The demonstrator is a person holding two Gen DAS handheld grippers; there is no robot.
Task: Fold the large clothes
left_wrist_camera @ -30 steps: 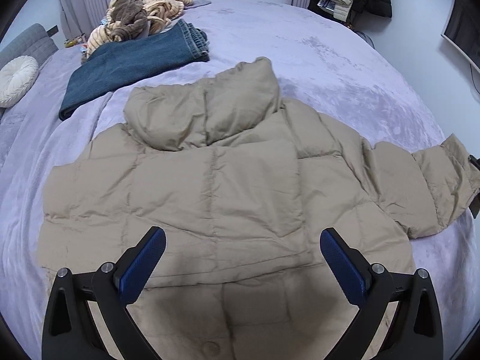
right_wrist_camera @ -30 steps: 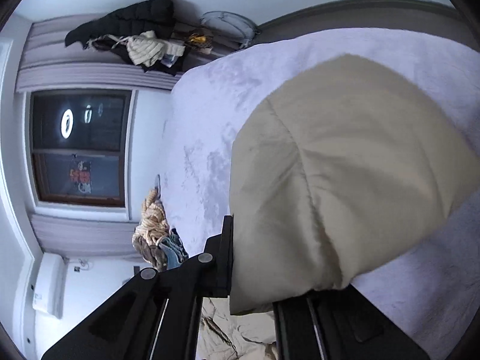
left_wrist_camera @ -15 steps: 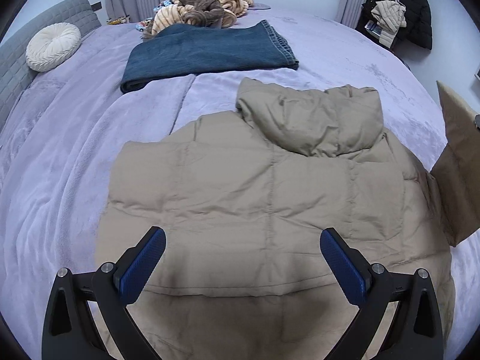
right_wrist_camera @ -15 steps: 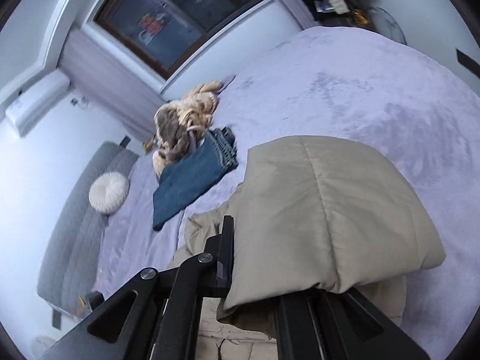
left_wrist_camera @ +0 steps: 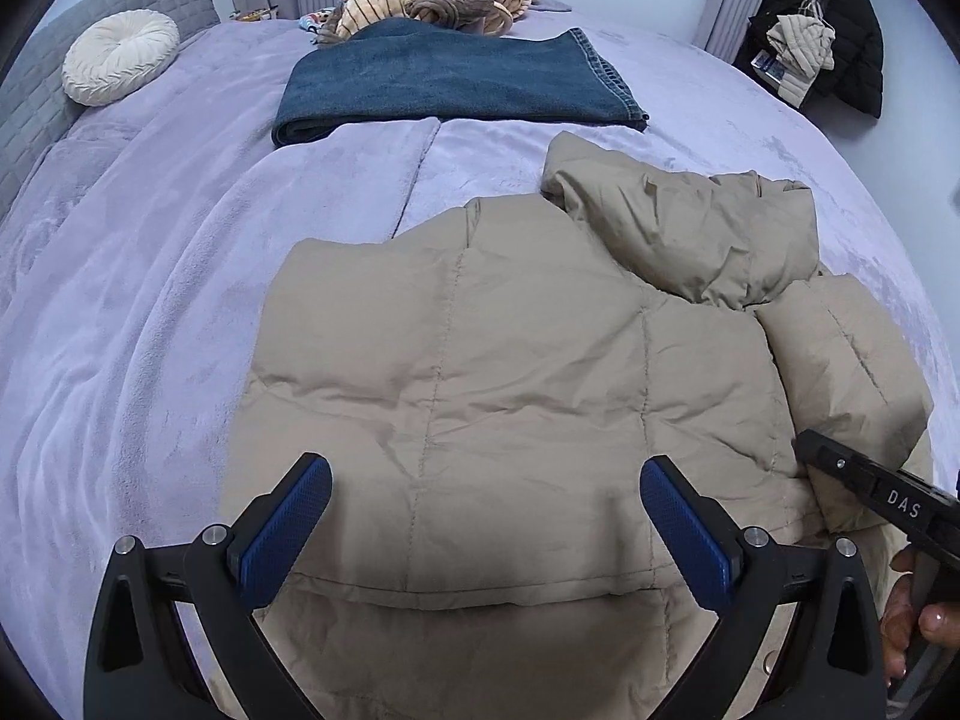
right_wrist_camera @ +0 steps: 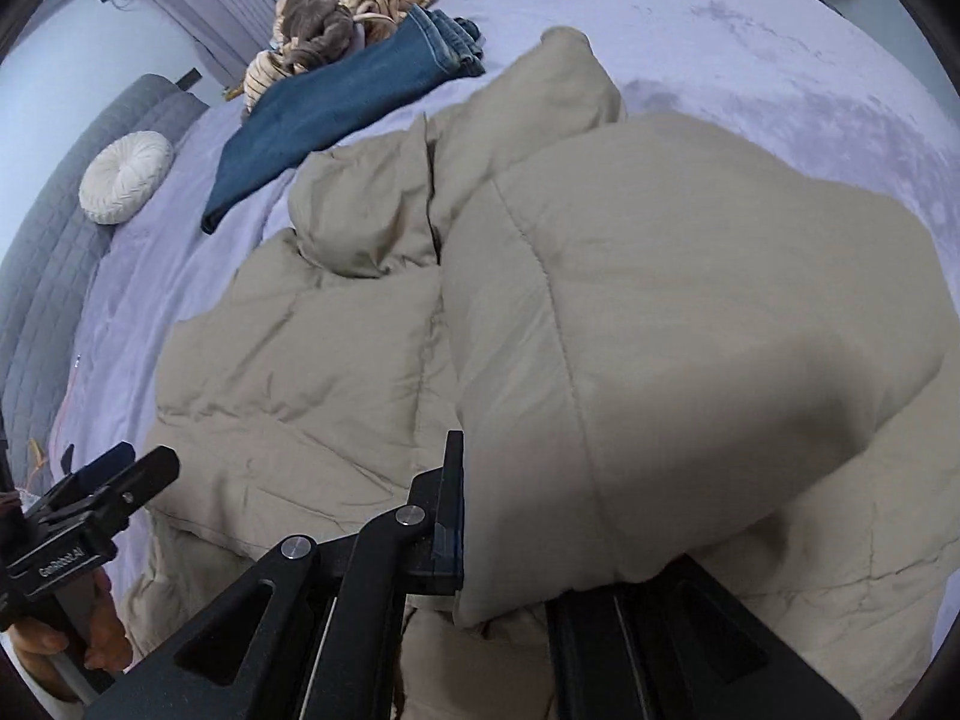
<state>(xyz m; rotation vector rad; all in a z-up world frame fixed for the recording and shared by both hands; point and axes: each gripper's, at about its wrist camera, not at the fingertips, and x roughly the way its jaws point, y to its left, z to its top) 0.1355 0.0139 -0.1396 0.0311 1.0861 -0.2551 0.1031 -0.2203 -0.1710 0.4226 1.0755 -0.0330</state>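
Overhead, left tongs apart above the jacket; right tongs clamped on its sleeve.

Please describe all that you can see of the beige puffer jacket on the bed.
The beige puffer jacket is quilted, puffy and matte, probably nylon. It lies spread flat on the lilac bed cover, hood bunched at its far end. Its right sleeve is clamped in the right tool and folded over the body. The open left tool hovers over the hem.
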